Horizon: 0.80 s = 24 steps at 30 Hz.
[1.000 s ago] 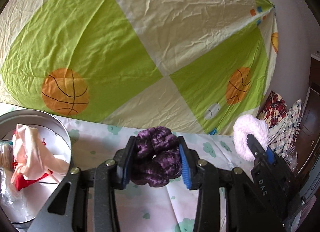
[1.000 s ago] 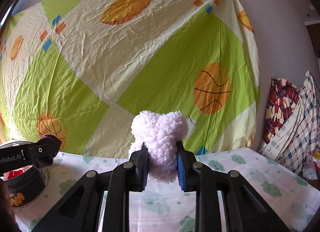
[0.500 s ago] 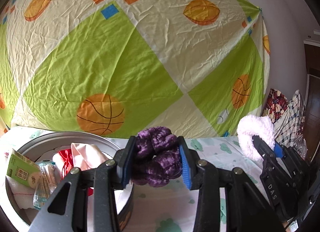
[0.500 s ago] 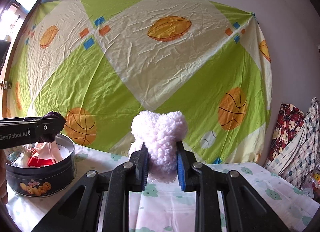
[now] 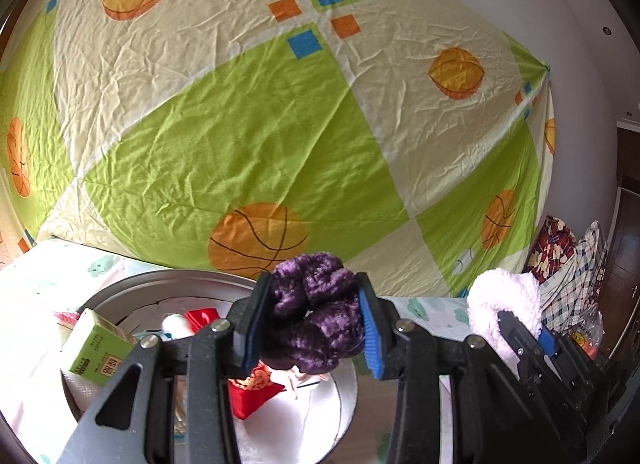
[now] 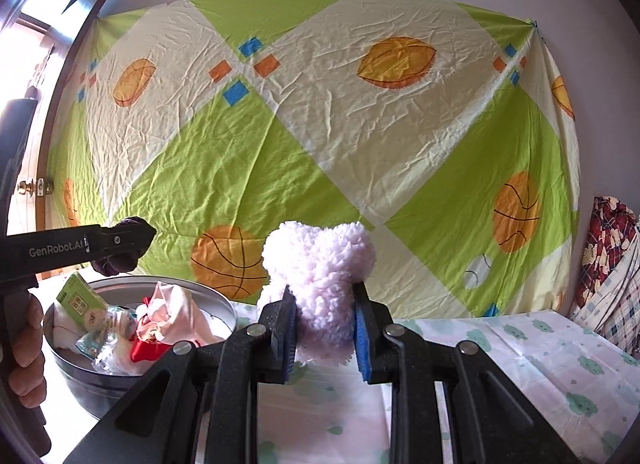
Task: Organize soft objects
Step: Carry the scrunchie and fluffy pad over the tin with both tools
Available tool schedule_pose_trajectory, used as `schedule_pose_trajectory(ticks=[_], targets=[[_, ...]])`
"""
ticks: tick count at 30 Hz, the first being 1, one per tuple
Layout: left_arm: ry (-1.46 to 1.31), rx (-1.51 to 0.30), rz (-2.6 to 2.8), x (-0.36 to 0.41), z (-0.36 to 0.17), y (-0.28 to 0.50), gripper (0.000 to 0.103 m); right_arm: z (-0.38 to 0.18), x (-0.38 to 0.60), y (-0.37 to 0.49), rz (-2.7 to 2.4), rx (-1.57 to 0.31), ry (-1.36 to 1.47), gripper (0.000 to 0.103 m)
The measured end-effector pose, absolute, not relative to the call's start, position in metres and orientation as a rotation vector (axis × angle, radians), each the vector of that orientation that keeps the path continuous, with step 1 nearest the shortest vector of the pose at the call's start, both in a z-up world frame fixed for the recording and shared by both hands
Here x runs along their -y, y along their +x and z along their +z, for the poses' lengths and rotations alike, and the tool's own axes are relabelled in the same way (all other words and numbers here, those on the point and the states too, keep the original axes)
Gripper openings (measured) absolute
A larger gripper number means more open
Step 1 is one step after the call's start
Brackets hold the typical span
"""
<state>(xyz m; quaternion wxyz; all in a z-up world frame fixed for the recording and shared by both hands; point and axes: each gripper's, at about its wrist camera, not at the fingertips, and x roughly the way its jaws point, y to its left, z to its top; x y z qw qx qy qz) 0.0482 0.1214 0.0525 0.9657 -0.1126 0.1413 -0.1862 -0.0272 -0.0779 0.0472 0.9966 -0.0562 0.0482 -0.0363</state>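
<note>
A purple velvet scrunchie point(image 5: 316, 320) was clamped between the narrowed jaws of the left gripper point(image 5: 314, 328), held directly above the open round tin point(image 6: 76, 374), in which a green packet point(image 5: 98, 348) and red and white cloth items point(image 6: 160, 328) were seen. A fluffy pale pink scrunchie point(image 6: 320, 284) was pinched by the right gripper point(image 6: 322, 334), just beside the tin and over the patterned tablecloth point(image 6: 540, 352).

My left gripper point(image 5: 310, 322) clamped on a purple scrunchie point(image 5: 316, 316), my right gripper point(image 6: 325, 328) pinching a fluffy white scrunchie point(image 6: 320, 284), both held side by side
</note>
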Motion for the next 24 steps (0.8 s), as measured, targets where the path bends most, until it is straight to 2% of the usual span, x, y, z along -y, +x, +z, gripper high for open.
schedule_pose_trajectory(ticks=[15, 24], targets=[[-0.305, -0.323, -0.203, -0.195, 0.048, 0.071, 0.039, 0.052, -0.005, 0.005, 0.102, -0.134, -0.018, 0.026], [-0.284, -0.4, -0.092, -0.206, 0.038, 0.087, 0.039, 0.043, -0.033, 0.057, 0.166, -0.275, 0.109, 0.026]])
